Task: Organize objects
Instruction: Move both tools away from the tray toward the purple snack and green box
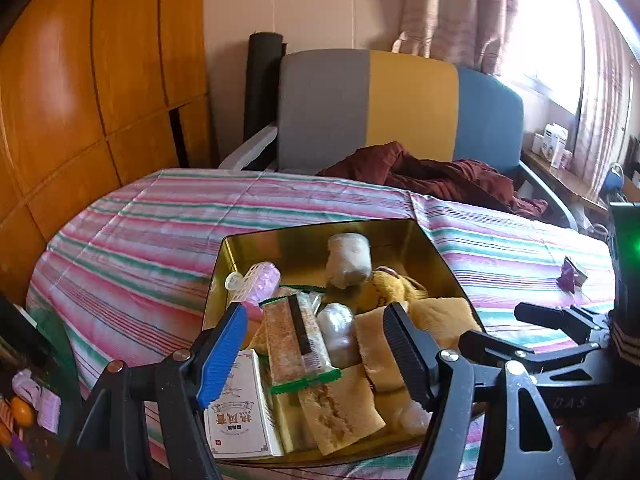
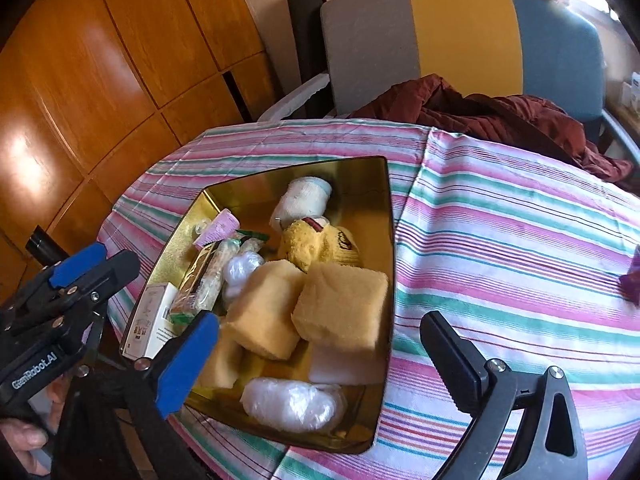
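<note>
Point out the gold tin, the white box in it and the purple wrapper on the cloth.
gold tin [image 2: 384, 216], right wrist view, on its right inner wall.
white box [image 1: 240, 412], left wrist view, on its printed face.
purple wrapper [image 1: 573, 276], left wrist view, on its middle.

Gold tin [image 2: 384, 240], pink-green-white striped tablecloth [image 2: 500, 248], yellow sponges [image 2: 344, 304].

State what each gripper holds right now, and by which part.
Nothing is held. The left gripper and the right gripper both stand open above the gold tin, with no item between their fingers.
</note>
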Demonstrator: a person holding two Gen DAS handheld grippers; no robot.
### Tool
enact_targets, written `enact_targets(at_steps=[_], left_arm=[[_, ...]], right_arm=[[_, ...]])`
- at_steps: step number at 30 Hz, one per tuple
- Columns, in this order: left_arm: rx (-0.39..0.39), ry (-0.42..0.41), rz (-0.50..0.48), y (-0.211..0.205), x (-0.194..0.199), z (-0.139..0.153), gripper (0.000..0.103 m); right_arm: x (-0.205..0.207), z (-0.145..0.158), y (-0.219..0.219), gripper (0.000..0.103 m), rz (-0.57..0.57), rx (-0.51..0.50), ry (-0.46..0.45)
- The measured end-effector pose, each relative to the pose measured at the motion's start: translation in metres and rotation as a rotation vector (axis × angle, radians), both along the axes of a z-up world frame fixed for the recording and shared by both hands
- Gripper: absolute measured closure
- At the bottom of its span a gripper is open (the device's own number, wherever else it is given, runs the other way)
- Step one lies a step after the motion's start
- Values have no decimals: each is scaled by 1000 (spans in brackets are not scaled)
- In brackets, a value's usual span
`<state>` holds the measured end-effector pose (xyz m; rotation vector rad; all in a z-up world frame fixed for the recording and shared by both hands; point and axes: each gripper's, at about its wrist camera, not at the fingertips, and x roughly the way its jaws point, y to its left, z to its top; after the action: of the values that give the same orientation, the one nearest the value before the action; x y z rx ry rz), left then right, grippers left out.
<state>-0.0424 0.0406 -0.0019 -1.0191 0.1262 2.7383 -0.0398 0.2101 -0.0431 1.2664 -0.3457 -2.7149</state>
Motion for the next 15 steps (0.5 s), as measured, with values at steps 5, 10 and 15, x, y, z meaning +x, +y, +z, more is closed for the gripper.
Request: enact_targets(at_steps=[5,10,15], left_arm=[[-29,28,-43,14,11,6,32],[-50,48,-83,27,21,10,32],[-76,61,-132,43,27,12,32]], right_arm=[[10,6,9,1,-27,4,19],[19,11,23,1,-61,3,32],[27,10,41,1,-106,0,33]])
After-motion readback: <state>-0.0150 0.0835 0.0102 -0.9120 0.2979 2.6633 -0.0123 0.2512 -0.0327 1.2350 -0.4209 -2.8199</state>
